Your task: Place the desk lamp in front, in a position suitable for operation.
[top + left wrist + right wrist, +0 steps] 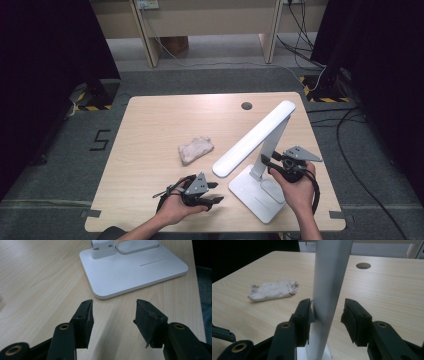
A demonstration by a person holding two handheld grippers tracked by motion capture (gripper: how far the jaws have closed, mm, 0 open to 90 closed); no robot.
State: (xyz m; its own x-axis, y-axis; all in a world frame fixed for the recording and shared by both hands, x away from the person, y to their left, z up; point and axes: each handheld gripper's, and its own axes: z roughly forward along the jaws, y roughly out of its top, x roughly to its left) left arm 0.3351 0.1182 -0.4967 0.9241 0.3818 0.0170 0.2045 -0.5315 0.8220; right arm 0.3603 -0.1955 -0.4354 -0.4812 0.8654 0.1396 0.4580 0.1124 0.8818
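A white desk lamp stands at the table's right front, its long head (255, 140) tilted down to the left over the flat base (255, 192). My right gripper (266, 164) is open around the lamp's upright post (329, 277): in the right gripper view the left pad touches the post and the right pad stands just clear of it. My left gripper (216, 192) is near the front edge, left of the base, open with nothing between its fingers. In the left gripper view it (113, 315) points at the lamp base (132, 270). A crumpled whitish cloth (195, 149) lies mid-table.
The wooden table (150, 125) has a round cable hole (246, 106) at the back. The cloth (273, 290) lies left of the post in the right gripper view. Cables and desk legs are on the floor behind the table.
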